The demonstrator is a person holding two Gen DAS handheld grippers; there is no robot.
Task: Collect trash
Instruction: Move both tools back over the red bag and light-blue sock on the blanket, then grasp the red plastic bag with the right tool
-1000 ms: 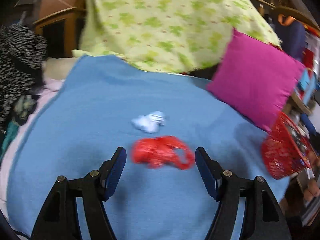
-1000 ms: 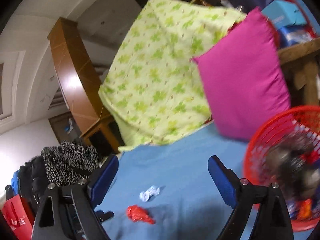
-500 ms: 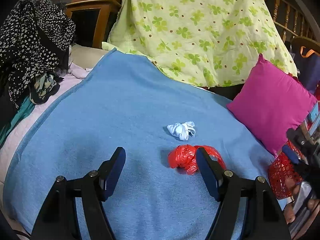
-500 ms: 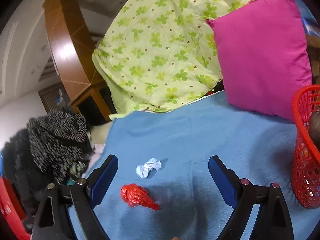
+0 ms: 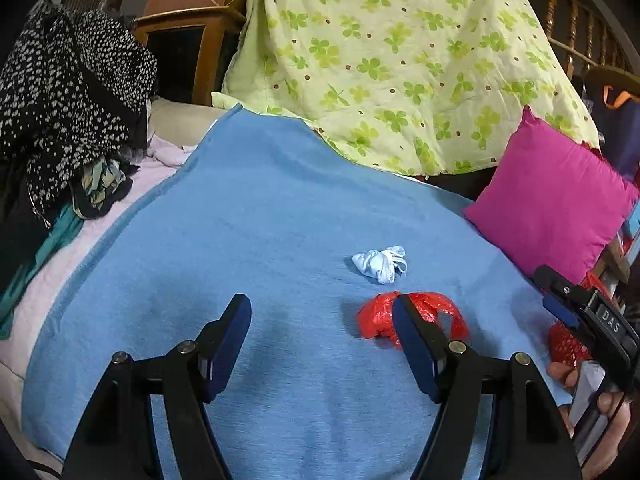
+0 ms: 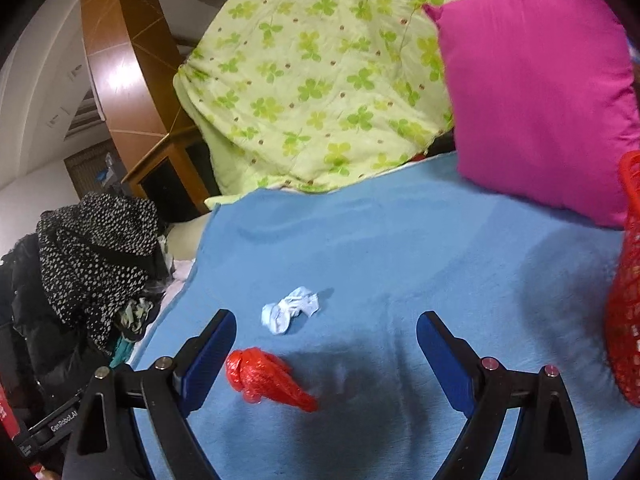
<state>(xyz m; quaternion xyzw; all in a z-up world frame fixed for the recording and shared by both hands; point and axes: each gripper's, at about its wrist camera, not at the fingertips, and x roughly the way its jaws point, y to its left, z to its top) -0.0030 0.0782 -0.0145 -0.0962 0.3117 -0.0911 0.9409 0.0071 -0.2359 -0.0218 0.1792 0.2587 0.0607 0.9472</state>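
Observation:
A crumpled red plastic bag point(image 5: 374, 316) lies on the blue blanket point(image 5: 260, 220), partly behind the right-hand finger of my left gripper point(image 5: 320, 314), which is open and empty. Just beyond it sits a white crumpled wad point(image 5: 380, 266). In the right wrist view the red bag point(image 6: 268, 380) lies low between the fingers, close to the left-hand one, with the white wad point(image 6: 290, 310) behind it. My right gripper point(image 6: 326, 334) is open wide above the blanket point(image 6: 400, 240) and holds nothing.
A red mesh basket point(image 6: 624, 320) stands at the blanket's right edge, below a pink pillow point(image 6: 540, 100). A green clover quilt point(image 5: 400, 60) is heaped at the back. Black dotted clothes point(image 5: 68, 100) are piled on the left. A hand point(image 5: 600, 404) shows at the lower right.
The left gripper shifted left, so the red bag went from between its fingers to behind the right one. The right gripper swung down and left; the basket slid to the edge.

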